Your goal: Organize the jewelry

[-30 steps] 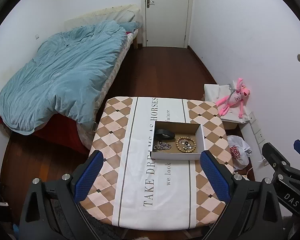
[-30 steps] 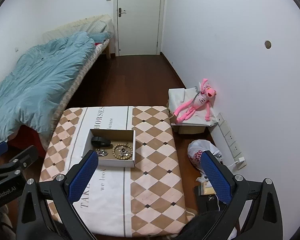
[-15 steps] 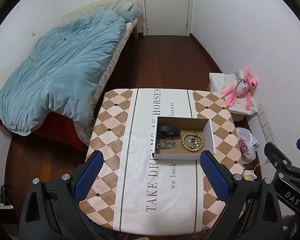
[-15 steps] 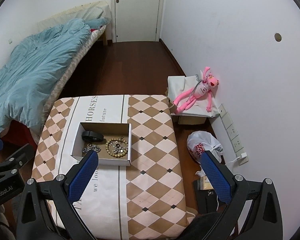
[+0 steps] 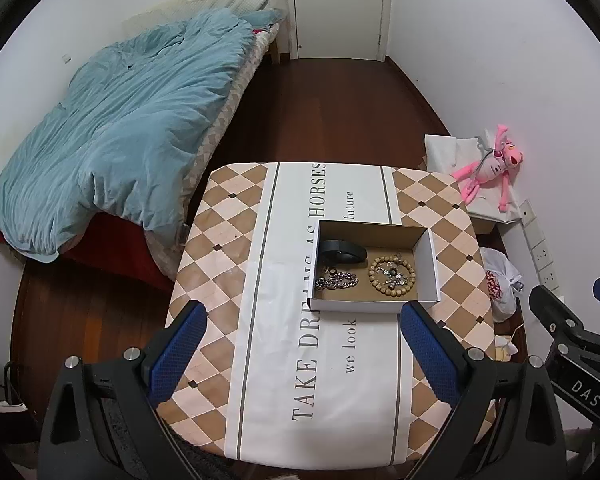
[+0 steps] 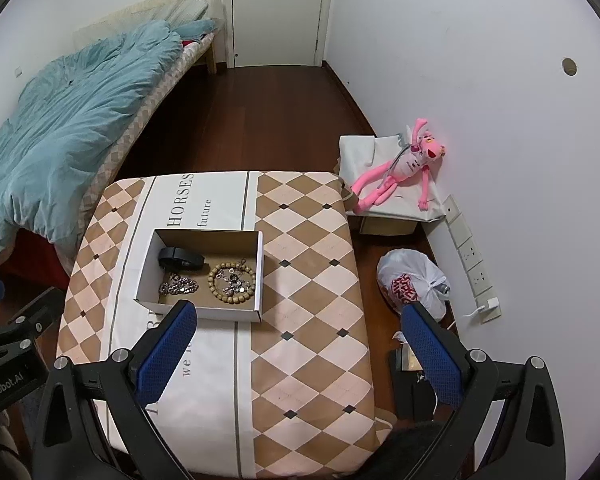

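An open white cardboard box [image 5: 428, 264] [image 6: 260, 268] stands on the table with the checkered cloth [image 5: 228, 248] [image 6: 312, 264]. In it lie a black band [image 5: 342, 250] [image 6: 180, 258], a silver chain [image 5: 337, 281] [image 6: 178, 287] and a wooden bead bracelet [image 5: 392, 276] [image 6: 232, 284] with small metal charms inside its ring. My left gripper [image 5: 302, 346] is open and empty, held above the table's near half, short of the box. My right gripper [image 6: 298, 346] is open and empty, above the table's right part, to the right of the box.
A bed with a blue duvet [image 5: 120, 132] lies to the left. A pink plush toy [image 6: 400, 168] lies on a low white stand by the right wall, with a plastic bag [image 6: 414, 284] on the floor beside the table. A shut door [image 5: 336, 8] is at the far end.
Both grippers have moved forward and tilted down towards the table, so the box and table look larger and lower in both views. Both stay open and empty.
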The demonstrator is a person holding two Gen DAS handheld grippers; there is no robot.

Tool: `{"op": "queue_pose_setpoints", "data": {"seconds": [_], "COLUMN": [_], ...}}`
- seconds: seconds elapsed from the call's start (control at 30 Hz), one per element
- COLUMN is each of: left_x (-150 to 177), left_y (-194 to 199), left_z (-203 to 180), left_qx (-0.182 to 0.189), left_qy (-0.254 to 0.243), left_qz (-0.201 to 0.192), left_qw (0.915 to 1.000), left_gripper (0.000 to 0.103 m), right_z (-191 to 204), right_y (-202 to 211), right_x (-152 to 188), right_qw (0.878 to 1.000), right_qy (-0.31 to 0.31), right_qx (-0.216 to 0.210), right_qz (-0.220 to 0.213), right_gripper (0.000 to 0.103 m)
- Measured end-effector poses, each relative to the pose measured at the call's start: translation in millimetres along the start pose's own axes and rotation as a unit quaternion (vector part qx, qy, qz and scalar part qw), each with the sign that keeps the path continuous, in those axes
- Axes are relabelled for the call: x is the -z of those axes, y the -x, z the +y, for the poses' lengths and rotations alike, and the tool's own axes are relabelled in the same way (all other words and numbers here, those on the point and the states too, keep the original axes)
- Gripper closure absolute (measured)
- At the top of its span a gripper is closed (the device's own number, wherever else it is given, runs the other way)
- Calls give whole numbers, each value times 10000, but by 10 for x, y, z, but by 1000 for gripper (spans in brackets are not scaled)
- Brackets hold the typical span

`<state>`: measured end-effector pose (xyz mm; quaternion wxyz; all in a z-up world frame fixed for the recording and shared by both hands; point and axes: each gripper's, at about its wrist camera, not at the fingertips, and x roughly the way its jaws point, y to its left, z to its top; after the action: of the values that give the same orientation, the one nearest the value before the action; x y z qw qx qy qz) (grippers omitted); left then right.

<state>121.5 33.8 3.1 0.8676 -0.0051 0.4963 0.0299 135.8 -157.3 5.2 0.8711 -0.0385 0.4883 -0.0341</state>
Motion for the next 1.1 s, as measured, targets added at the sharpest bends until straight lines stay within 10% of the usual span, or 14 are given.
{"op": "queue_pose_setpoints", "data": {"seconds": [1.1], "left_x": [13], "left_y": [14], "left_z": [2], "left_qx": [-9], "left_qy": [-38], "left_qz": [11], "left_qw": [10000], "left_gripper": [4], "right_z": [19], "right_y": [8], "right_x": [2], "right_qw": [10000], "right_qy": [53], "right_qx": [-61], "right_qz": [30], "right_gripper": [0]}}
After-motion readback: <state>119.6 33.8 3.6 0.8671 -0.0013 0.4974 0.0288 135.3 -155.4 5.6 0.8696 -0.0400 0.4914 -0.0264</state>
